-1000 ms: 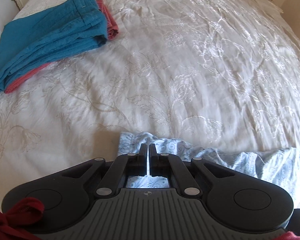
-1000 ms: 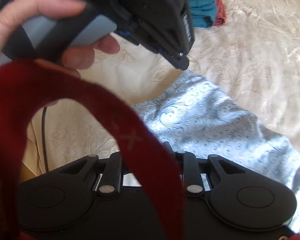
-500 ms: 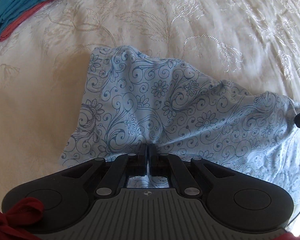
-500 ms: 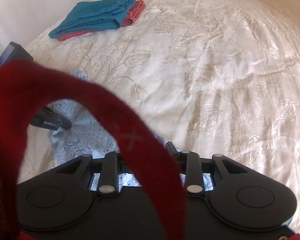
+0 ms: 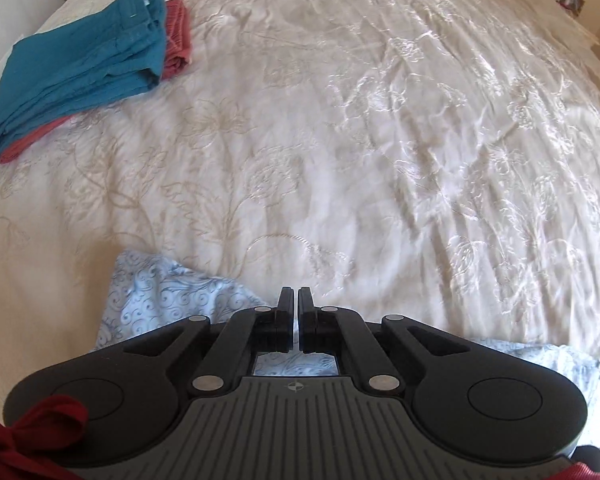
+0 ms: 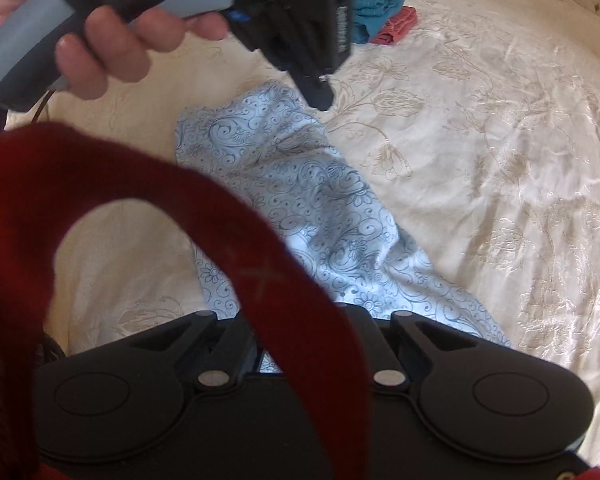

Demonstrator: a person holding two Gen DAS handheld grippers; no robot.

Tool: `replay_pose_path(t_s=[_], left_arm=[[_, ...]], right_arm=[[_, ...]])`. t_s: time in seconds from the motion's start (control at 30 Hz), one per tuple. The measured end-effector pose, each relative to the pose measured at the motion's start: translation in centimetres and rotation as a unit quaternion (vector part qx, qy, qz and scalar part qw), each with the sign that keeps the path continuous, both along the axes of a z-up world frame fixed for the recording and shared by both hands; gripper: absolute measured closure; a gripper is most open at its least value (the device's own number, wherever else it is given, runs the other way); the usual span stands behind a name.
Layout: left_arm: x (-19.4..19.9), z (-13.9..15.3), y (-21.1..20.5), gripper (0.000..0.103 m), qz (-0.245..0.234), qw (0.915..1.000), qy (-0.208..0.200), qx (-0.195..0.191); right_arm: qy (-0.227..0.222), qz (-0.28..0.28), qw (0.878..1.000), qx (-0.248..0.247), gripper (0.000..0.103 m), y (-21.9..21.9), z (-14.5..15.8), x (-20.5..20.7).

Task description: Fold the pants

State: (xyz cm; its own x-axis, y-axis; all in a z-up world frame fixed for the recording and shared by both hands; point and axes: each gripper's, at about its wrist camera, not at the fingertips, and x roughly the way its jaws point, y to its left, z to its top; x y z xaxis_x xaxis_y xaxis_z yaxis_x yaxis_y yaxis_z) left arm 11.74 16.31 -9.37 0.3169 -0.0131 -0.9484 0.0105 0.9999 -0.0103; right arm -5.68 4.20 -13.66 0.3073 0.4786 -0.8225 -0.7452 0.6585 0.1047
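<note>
pants (image 6: 300, 208), pale blue with a dark swirl print, lie bunched on the near part of the bed (image 5: 380, 140), one end toward the left gripper (image 5: 294, 300) and the rest trailing back under the right gripper (image 6: 300, 320).

in the left wrist view the left claw's two fingers stand almost together, only a thin slit between them, and i see no cloth pinched at the tips. patterned fabric shows below and behind them, through the gap in the frame. in the right wrist view the same claw hangs just above the far edge of the pants, held by the person's hand (image 6: 100, 40), and looks apart from the cloth rather than gripping it.

the right claw i cannot tell: a red strap (image 6: 260, 264) loops across the lens and hides its fingertips, though the pants run right up to where they would be.

to my eye this is early in the fold. the cloth is rumpled and not laid flat, and no clean crease shows. the next move calls for each claw to take an end or corner, draw the fabric taut to smooth it, then bring one half over the other.

far off at the bed's corner sit teal pants (image 5: 80, 64) stacked on a pink garment (image 5: 176, 40), already folded.
</note>
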Motion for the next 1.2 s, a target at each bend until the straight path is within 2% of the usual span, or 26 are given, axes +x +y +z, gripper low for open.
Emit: replay_pose_path(t_s=[0.13,0.17,0.3,0.43,0.57,0.73,0.87,1.03,1.13,1.2], left_arm=[[1.5,-2.4,-1.9,0.099,-0.013,0.9995,0.016,0.025],[1.6,-3.2,-1.9,0.099,-0.013,0.9990,0.031,0.029],[0.0,-5.1,-0.3,0.099,-0.006,0.9966,0.072,0.038],[-2.6,-6.1,1.9,0.099,0.014,0.9963,0.082,0.021],[-3.8,-6.2,3.0,0.099,0.022,0.9972,0.072,0.003],[-4.4,-6.4,3.1,0.099,0.011,0.9981,0.060,0.003],[-5.2,-6.5,3.0,0.099,-0.002,0.9988,0.049,0.007],[-6.1,-6.4,2.9,0.099,-0.007,0.9990,0.044,0.008],[-6.4,-5.7,2.9,0.100,-0.006,0.9993,0.037,0.006],[-5.9,-4.5,3.6,0.100,0.002,0.9998,0.021,0.003]], right_arm=[[0.018,-0.027,0.999,0.027,0.090,-0.8,1.0,0.8],[0.017,-0.039,0.998,0.038,0.086,-1.3,1.6,1.3],[0.001,-0.085,0.994,0.061,0.084,-3.4,3.2,4.6],[0.025,-0.106,0.992,0.066,0.066,-3.8,2.2,8.9],[0.049,-0.066,0.996,0.038,0.066,-1.6,-0.4,11.7],[0.092,-0.028,0.995,0.009,0.066,0.8,-3.1,13.6],[0.116,-0.016,0.993,0.020,0.066,0.9,-3.7,13.3],[0.182,-0.018,0.982,0.049,0.067,0.8,-4.3,13.7],[0.170,-0.025,0.983,0.064,0.086,0.3,-4.3,13.2],[0.145,-0.040,0.986,0.076,0.088,-0.4,-3.4,12.8]])
